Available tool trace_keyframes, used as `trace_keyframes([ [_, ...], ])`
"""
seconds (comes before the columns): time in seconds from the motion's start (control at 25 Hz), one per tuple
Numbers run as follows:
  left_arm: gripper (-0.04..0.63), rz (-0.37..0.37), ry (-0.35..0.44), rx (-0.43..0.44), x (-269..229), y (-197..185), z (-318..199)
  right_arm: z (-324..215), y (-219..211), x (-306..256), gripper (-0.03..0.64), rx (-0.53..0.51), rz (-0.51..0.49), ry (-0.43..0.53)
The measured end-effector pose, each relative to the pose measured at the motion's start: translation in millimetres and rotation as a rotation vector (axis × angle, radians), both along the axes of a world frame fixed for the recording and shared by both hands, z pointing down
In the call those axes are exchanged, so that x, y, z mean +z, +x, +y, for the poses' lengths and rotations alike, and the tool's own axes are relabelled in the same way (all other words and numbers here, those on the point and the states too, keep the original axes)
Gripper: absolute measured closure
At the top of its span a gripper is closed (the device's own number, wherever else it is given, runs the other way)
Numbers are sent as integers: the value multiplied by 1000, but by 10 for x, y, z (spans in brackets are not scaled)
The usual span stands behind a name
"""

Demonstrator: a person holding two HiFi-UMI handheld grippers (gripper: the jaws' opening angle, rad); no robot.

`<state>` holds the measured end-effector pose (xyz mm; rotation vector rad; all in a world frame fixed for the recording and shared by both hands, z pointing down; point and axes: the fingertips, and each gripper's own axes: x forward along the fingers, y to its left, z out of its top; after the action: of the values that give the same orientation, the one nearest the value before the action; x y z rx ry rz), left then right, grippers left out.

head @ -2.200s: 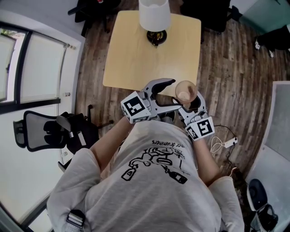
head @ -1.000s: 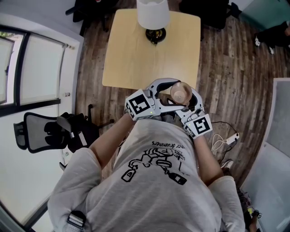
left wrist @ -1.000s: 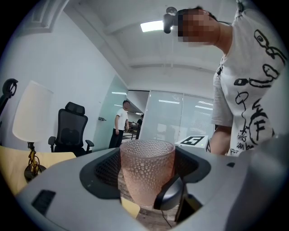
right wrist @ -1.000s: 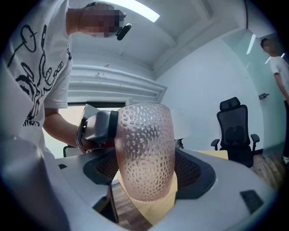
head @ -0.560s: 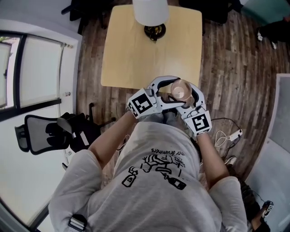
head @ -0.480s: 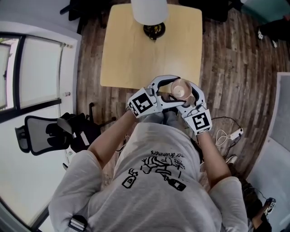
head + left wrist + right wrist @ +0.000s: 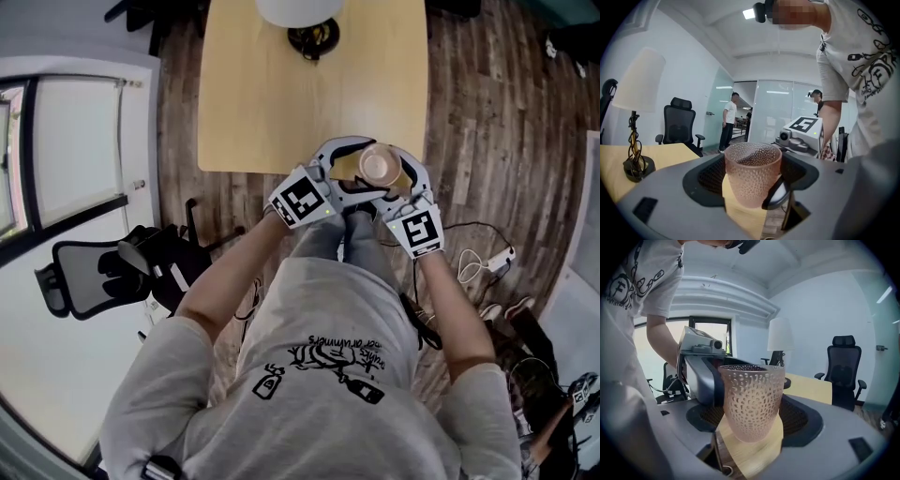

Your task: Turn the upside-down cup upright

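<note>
Above the near edge of the surface (image 7: pixel 281 103), lifted clear of it, the cup (image 7: pixel 380 167) hangs mouth up between my two grippers. I judge the turning itself done and the setting-down not yet done. My right gripper (image 7: pixel 394 186) pinches the cup low on its dotted wall, with the jaws drawn in against it. My left gripper (image 7: pixel 364 169) has its jaws on either side of the same cup, standing wider than its base; whether they press on it I cannot tell. The next move, as I see it, calls for one gripper to let go without tipping the cup, then a level descent, base first, onto the surface.
</note>
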<state>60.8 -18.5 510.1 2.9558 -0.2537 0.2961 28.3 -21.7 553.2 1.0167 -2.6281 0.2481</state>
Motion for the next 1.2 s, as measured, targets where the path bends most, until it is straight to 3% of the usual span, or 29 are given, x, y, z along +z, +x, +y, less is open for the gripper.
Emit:
trace_keyframes([
  [0.44, 230, -53, -34, -15, 606, -31, -128, -115, -26, 615, 262, -10, 41, -42],
  [1.2, 230, -104, -4, -28, 989, -10, -125, -119, -6, 1004, 262, -17, 95, -39],
])
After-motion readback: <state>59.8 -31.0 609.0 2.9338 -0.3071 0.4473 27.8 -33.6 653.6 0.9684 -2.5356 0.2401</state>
